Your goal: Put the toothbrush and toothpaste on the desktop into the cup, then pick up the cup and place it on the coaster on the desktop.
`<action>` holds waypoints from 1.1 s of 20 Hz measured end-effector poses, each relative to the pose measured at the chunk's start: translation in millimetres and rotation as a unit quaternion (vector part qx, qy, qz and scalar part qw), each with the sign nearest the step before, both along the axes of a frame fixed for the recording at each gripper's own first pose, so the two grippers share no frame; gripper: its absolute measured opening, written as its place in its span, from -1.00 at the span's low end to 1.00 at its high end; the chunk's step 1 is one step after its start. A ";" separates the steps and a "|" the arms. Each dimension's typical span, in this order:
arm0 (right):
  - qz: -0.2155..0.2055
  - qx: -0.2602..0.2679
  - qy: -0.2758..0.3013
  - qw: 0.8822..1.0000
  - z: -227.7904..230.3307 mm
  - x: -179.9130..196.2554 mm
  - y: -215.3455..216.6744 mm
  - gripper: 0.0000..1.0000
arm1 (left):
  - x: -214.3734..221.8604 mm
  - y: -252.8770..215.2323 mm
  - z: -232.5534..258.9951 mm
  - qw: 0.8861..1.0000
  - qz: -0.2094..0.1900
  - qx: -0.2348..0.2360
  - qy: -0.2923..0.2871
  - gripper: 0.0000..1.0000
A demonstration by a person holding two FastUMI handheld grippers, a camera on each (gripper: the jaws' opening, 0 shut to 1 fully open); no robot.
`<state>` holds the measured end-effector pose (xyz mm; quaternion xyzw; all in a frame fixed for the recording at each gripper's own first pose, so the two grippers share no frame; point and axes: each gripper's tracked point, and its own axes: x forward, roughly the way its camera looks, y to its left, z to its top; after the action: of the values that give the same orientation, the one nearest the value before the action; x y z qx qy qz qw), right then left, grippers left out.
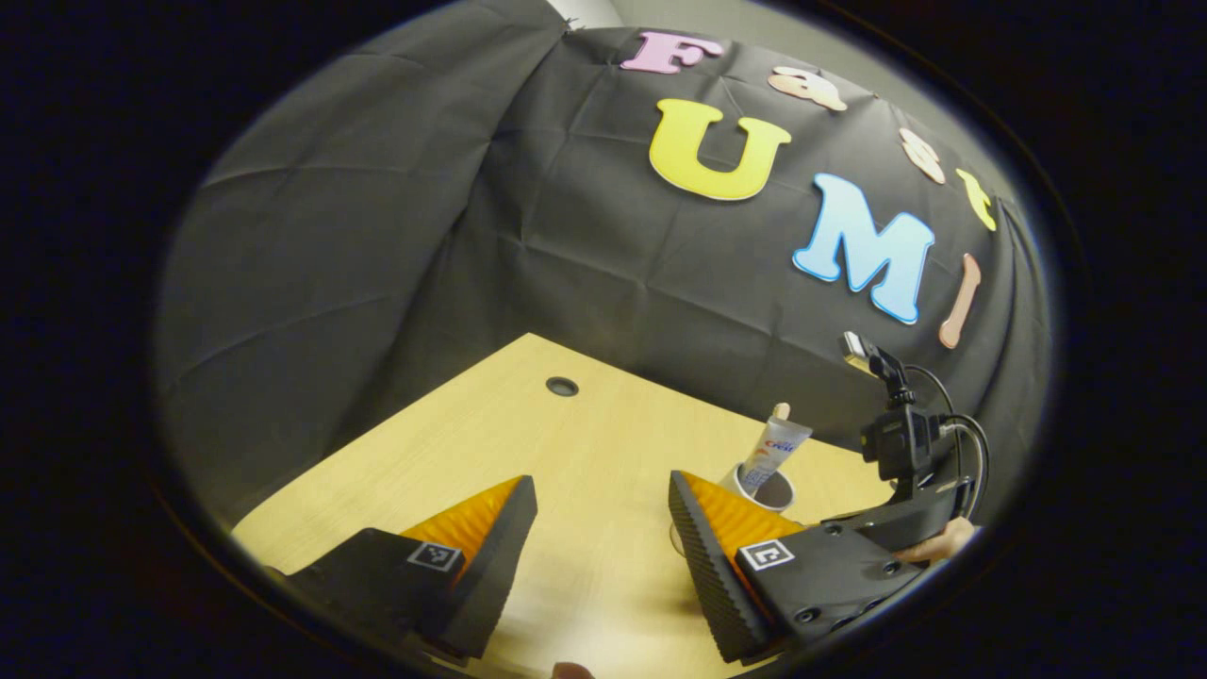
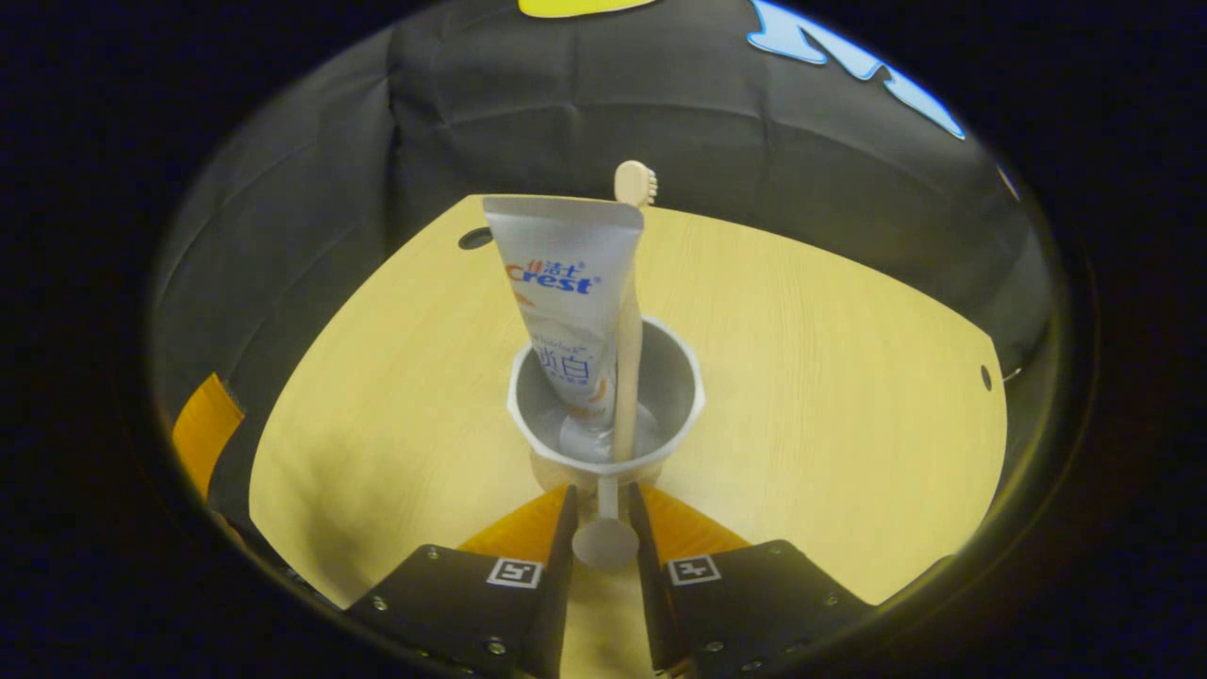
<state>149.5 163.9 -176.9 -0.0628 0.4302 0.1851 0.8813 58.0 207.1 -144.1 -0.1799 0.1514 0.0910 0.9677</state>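
Note:
In the right gripper view the white cup [image 2: 671, 382] stands upright on the wooden desktop [image 2: 811, 377]. A toothpaste tube [image 2: 564, 302] and a wooden toothbrush [image 2: 627, 321] lean inside it. My right gripper [image 2: 603, 492] is shut on the cup's handle [image 2: 604, 539], which sticks out toward the camera. A tan rim [image 2: 547, 469] shows under the cup; I cannot tell whether it is the coaster. In the left gripper view my left gripper [image 1: 601, 481] stands open over bare desktop, with the cup [image 1: 775, 488] and tube [image 1: 778, 441] just beyond its right finger.
The right gripper's body and camera mount [image 1: 901, 443], with a hand [image 1: 943, 542] behind it, sit to the right of the cup. A cable hole [image 1: 562, 386] lies near the desk's far edge. Part of the left gripper [image 2: 203, 424] shows at the left edge.

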 end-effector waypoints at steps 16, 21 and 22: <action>-0.027 0.083 -0.104 0.991 92.6 -54.4 -87.4 0.80 | 2.0 -108.0 61.9 0.996 -0.058 0.052 -0.041 0.77; -0.061 0.052 -0.238 0.968 146.6 -63.5 -172.2 0.80 | 4.0 -168.8 84.4 0.993 -0.081 0.065 -0.059 0.83; -0.065 0.045 -0.269 0.960 159.2 -66.9 -188.5 0.79 | 5.0 -179.6 88.9 0.992 -0.084 0.068 -0.064 0.83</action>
<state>82.6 -24.6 -17.7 -0.0428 0.1715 0.1231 0.9765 63.1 27.4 -55.1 -0.1057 0.0976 0.0077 0.9896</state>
